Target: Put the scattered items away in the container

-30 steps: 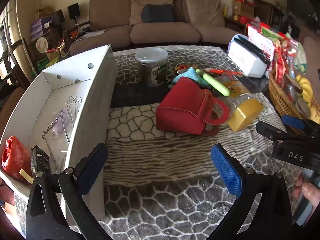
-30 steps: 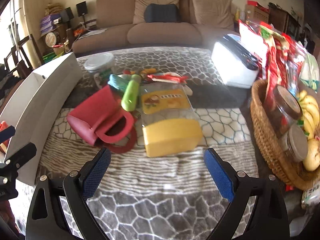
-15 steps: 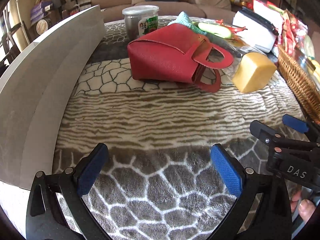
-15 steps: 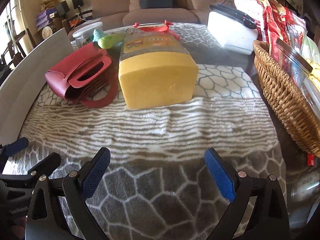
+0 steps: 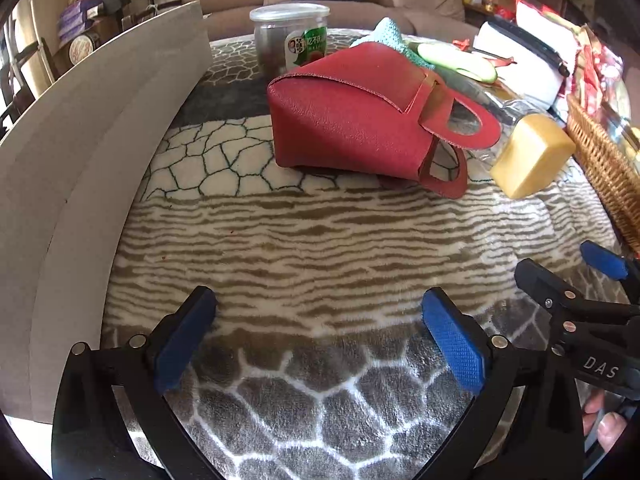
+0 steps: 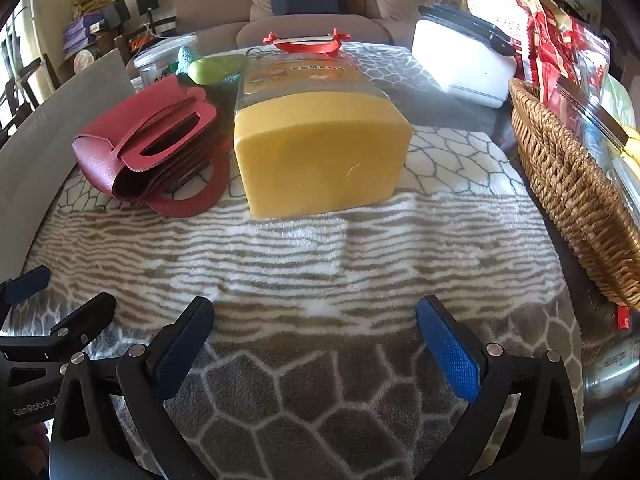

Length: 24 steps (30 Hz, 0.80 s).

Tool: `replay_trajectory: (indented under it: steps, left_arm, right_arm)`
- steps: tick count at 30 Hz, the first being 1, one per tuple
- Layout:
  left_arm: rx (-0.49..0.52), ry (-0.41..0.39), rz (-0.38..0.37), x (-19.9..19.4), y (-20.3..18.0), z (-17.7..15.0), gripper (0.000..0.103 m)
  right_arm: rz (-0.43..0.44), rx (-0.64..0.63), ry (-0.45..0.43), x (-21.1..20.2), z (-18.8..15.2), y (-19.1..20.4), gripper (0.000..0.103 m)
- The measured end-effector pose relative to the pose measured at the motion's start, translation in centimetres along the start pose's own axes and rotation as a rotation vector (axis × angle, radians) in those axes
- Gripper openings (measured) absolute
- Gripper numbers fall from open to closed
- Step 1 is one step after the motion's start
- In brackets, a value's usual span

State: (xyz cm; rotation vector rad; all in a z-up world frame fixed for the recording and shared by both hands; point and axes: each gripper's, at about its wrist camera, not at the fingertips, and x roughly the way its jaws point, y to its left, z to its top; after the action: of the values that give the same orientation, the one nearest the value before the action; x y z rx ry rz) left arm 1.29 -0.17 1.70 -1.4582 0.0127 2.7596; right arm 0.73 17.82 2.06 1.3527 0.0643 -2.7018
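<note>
Low over the patterned blanket (image 5: 304,248), the left gripper (image 5: 320,328) hovers with its blue pads spread wide and nothing between them; the right gripper (image 6: 316,334) sits just beside it, equally wide apart and equally empty. Straight ahead of the left gripper lies the red leather handbag (image 5: 352,120), tipped on its side with its looped handles (image 5: 460,132) pointing toward the yellow-lidded clear jar (image 6: 320,148), which lies on its side directly ahead of the right gripper, lid end nearest. Behind them stand a round clear snack tub (image 5: 290,36) and a green tube-like item (image 5: 456,62) resting on something teal. The white box (image 5: 92,152) that serves as the container runs along the left edge, its wall close to the bag; a wicker basket (image 6: 568,184) of groceries borders the right. The bag looks light, soft and floppy, likely to sag or fold when lifted, so pinching both handles together, or the folded top edge where the leather is doubled, seems the surest hold. The jar looks rigid and smooth-walled, probably slick on the clear plastic and too broad across the lid for a comfortable pinch; its red carry handle (image 6: 306,42) at the far end would offer a thinner hold, though reaching it means passing over the body.
</note>
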Motion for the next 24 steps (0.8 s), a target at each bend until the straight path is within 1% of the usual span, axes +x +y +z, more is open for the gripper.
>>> replay_trajectory:
  steps: [4,8,24]
  left_arm:
    - [0.005,-0.004,-0.003,0.18,0.02,-0.02,0.103]
    - [0.002,-0.003,-0.008,0.24,0.12,-0.06,0.103]
    - [0.002,-0.003,-0.009,0.22,0.06,-0.05,0.103]
  right_arm:
    - [0.004,0.020,-0.003,-0.07,0.15,-0.26,0.103]
    - [-0.032,-0.004,0.004,0.08,0.16,0.45,0.103]
    - [-0.030,-0.001,0.004,0.16,0.23,0.23,0.103]
